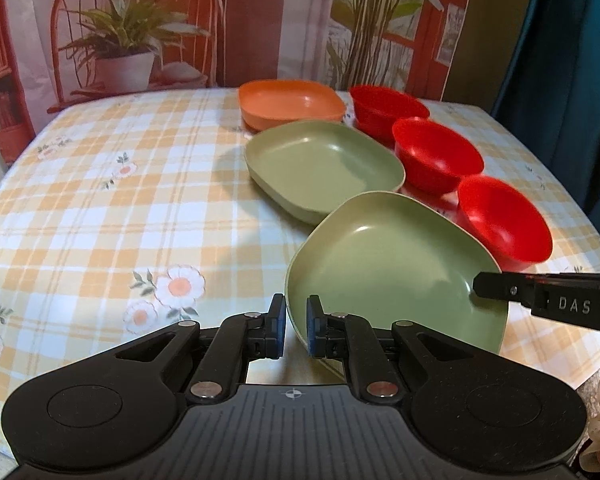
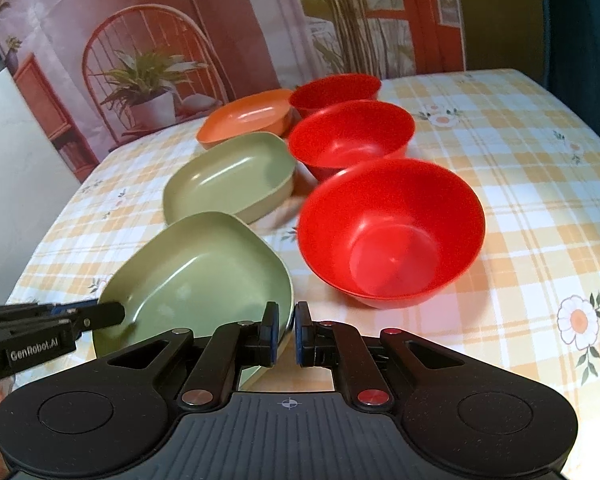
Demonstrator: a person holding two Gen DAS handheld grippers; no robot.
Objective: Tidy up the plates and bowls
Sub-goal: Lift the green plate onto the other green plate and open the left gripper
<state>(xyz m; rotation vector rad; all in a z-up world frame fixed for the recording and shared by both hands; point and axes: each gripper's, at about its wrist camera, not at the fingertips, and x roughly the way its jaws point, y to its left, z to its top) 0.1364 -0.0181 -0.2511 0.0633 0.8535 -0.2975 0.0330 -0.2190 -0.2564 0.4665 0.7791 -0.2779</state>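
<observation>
The left tool (image 1: 296,326) was clamped on the near rim of a tilted, glossy green plate (image 1: 388,264) on the worktop (image 1: 100,208). The right tool (image 2: 287,334) was clamped on the plate's other rim, beside a red bowl (image 2: 392,232).

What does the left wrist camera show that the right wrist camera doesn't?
Only the left view shows the left gripper clamped on the near plate's left rim. Only the right view shows the right gripper clamped on its right rim, plus open tablecloth right of the bowls. Both show two green plates, an orange plate and three red bowls.
</observation>
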